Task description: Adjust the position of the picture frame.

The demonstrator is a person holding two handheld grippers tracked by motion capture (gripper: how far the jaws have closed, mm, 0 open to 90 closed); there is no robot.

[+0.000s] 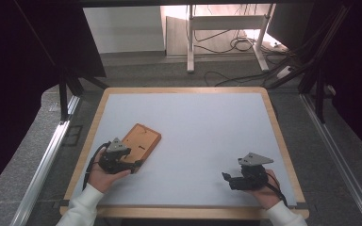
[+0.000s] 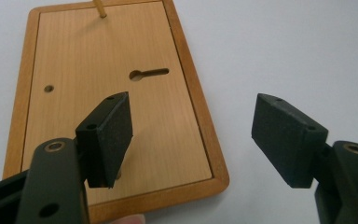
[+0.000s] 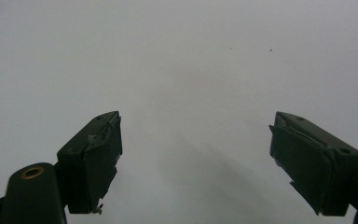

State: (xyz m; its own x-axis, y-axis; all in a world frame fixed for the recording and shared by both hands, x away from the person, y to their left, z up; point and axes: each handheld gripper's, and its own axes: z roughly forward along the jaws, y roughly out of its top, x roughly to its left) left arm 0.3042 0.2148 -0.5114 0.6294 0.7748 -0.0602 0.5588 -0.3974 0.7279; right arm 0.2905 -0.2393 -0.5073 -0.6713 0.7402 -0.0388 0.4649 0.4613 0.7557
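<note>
With the wooden board lying flat on the table at its near-left corner, the left gripper is hovering wide open and empty over its near right edge, so straddle that edge squarely before closing, while the right gripper is idling open and empty well right of the board.

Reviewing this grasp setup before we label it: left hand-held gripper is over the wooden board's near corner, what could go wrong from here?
1. The left hand-held gripper stands open with one jaw over the wooden board and the other over the bare table; closing may pinch just the rim, so the flat board could pivot or slide.
2. A thin peg stands at the board's far edge; tilting the board could knock it.
3. The right hand-held gripper is open, apart from the board, so nothing steadies it.
</note>
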